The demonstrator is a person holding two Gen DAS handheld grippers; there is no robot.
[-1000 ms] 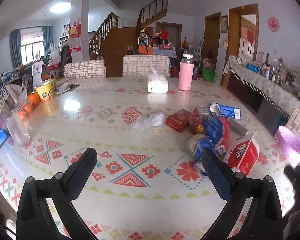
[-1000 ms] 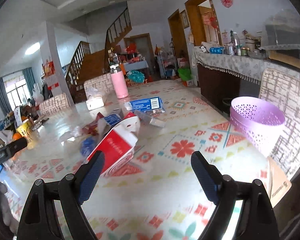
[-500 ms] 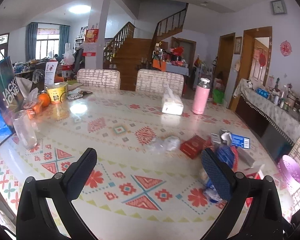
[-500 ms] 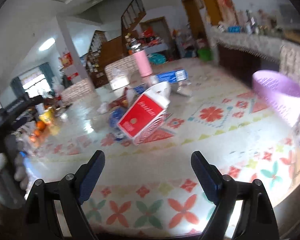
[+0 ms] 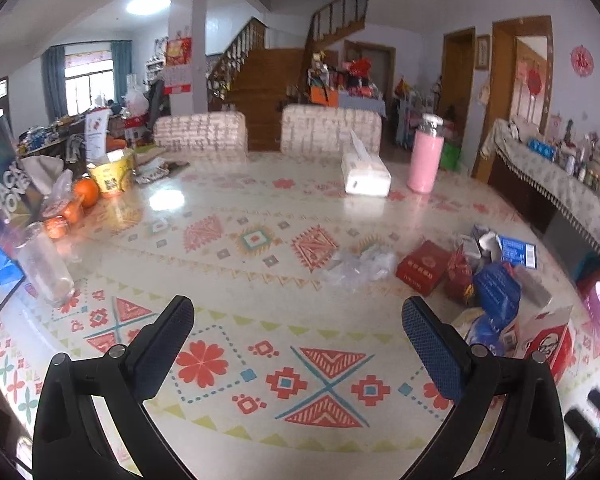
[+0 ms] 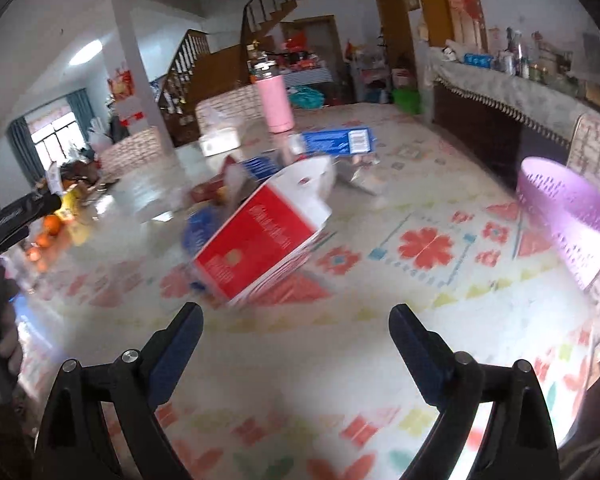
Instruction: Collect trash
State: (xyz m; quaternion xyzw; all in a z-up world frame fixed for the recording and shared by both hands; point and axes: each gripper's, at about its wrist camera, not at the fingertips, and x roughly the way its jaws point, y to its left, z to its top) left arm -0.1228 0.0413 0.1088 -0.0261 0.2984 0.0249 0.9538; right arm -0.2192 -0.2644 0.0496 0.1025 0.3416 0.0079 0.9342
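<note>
a: item, red and white cardboard food carton [image 6: 260,240]?
b: on the patterned table [image 6: 440,320], tipped; long axis runs lower left to upper right, white open top far. blurred.
a: tools?
b: left gripper [image 5: 298,316] apart, empty. right gripper [image 6: 296,322] jaws opening, nothing between; carton just beyond.

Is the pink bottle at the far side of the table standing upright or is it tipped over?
Upright. The pink bottle stands on its base on the table, white cap on top, beside the tissue pack.
</note>
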